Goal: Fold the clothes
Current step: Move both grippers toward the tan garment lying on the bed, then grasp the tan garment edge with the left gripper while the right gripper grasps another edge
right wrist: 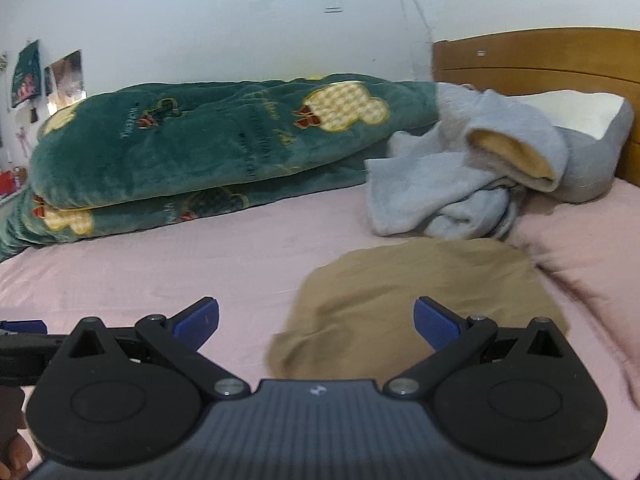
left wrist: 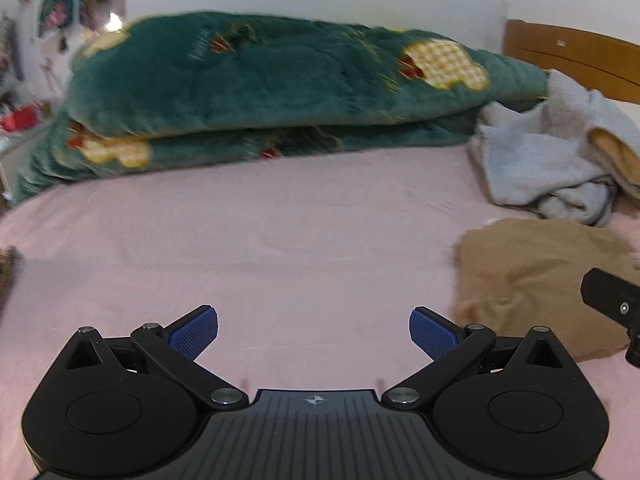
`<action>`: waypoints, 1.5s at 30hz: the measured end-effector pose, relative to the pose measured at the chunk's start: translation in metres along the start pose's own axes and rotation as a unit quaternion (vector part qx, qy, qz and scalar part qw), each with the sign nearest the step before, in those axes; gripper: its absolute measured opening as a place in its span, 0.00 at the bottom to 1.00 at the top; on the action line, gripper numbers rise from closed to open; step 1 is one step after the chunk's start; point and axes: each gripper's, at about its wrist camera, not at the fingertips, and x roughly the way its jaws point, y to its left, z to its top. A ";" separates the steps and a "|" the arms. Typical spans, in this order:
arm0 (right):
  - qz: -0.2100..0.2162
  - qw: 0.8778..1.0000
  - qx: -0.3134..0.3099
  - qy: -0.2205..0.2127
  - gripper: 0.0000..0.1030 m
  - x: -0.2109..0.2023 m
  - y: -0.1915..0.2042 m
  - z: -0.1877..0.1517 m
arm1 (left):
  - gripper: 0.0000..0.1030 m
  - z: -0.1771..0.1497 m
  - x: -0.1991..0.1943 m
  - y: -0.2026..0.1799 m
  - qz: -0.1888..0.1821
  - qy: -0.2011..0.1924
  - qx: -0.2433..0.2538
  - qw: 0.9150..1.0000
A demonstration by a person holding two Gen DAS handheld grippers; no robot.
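Pink bed (right wrist: 200, 272): green blanket (right wrist: 200, 148), grey garment (right wrist: 440, 184), tan garment (right wrist: 420, 292).

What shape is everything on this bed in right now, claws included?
Left claw: open, empty.
Right claw: open, empty.
Tan garment: lying loose, rumpled.
Grey garment: crumpled heap.
Green blanket: folded double.
Pillow: against headboard.

We see a soft pink cloth sheet (right wrist: 160, 272), a fuzzy green blanket (right wrist: 200, 148), a fluffy grey garment (right wrist: 432, 184), smooth tan cloth (right wrist: 400, 304), a shiny wooden headboard (right wrist: 540, 64) and matt black plastic grippers with bumpy blue pads (left wrist: 434, 336).
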 end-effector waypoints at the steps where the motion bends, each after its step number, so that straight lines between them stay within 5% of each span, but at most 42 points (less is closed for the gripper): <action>1: -0.004 1.000 0.005 0.003 1.00 0.001 -0.007 0.001 | 1.00 -0.001 0.003 -0.004 -0.009 0.004 -0.003 1.000; 5: -0.007 1.000 0.016 0.014 1.00 0.004 -0.036 0.001 | 1.00 -0.006 0.012 -0.023 -0.038 0.012 -0.009 0.999; 16: -0.122 0.989 -0.011 0.083 1.00 0.086 -0.141 0.032 | 1.00 0.008 0.063 -0.105 -0.066 0.039 0.029 0.997; 23: -0.098 0.984 0.025 0.145 1.00 0.125 -0.171 0.016 | 1.00 -0.008 0.118 -0.145 -0.079 0.080 0.038 0.993; 27: -0.063 0.988 0.047 0.133 0.92 0.121 -0.179 0.009 | 0.97 -0.020 0.123 -0.150 -0.095 0.080 0.014 0.992; 30: -0.064 0.990 0.027 0.121 0.70 0.117 -0.175 0.007 | 0.80 -0.026 0.119 -0.153 -0.107 0.071 0.000 0.992; 33: -0.083 0.989 0.014 0.118 0.41 0.113 -0.174 0.008 | 0.44 -0.016 0.117 -0.153 -0.116 0.061 0.037 0.991; 35: -0.090 0.989 0.015 0.115 0.33 0.113 -0.177 0.010 | 0.26 -0.018 0.109 -0.165 -0.114 0.053 0.065 0.990; 45: -0.112 0.990 -0.004 0.082 0.16 0.091 -0.162 0.023 | 0.13 -0.006 0.088 -0.155 -0.120 0.031 0.055 0.991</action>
